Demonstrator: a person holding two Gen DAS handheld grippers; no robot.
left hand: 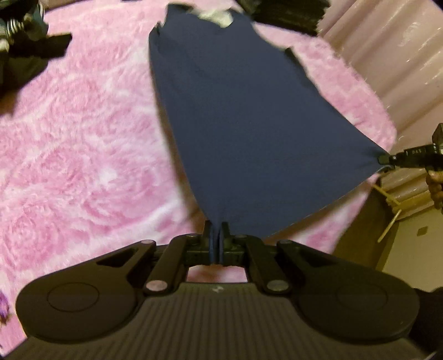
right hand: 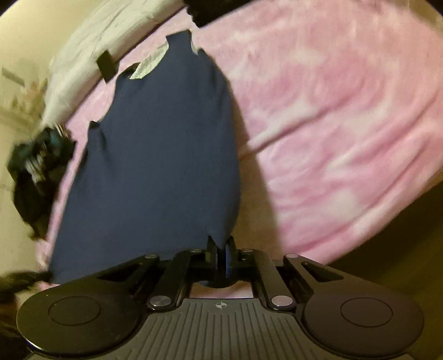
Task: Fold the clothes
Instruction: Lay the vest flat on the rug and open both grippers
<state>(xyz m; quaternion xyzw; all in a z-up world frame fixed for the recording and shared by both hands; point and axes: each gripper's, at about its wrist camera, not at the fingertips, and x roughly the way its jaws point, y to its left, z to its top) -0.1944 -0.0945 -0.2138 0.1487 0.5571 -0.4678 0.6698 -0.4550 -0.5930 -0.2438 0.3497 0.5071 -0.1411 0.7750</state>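
A navy blue garment (left hand: 235,124) stretches over the pink fluffy blanket (left hand: 83,138), its near edge lifted off the surface. My left gripper (left hand: 217,229) is shut on one near corner of the cloth. The right gripper (left hand: 386,159) shows at the right edge of the left wrist view, pinching the other near corner. In the right wrist view the same garment (right hand: 155,155) runs away from my right gripper (right hand: 220,243), which is shut on its hem corner. The far end of the garment has sleeveless cut-outs and lies on the blanket (right hand: 332,110).
Dark clothes (left hand: 25,55) lie at the upper left of the bed, with another dark pile (left hand: 290,11) at the far end. A heap of dark garments (right hand: 36,171) sits at the left in the right wrist view. A pale curtain or wall (left hand: 401,55) stands beyond the bed.
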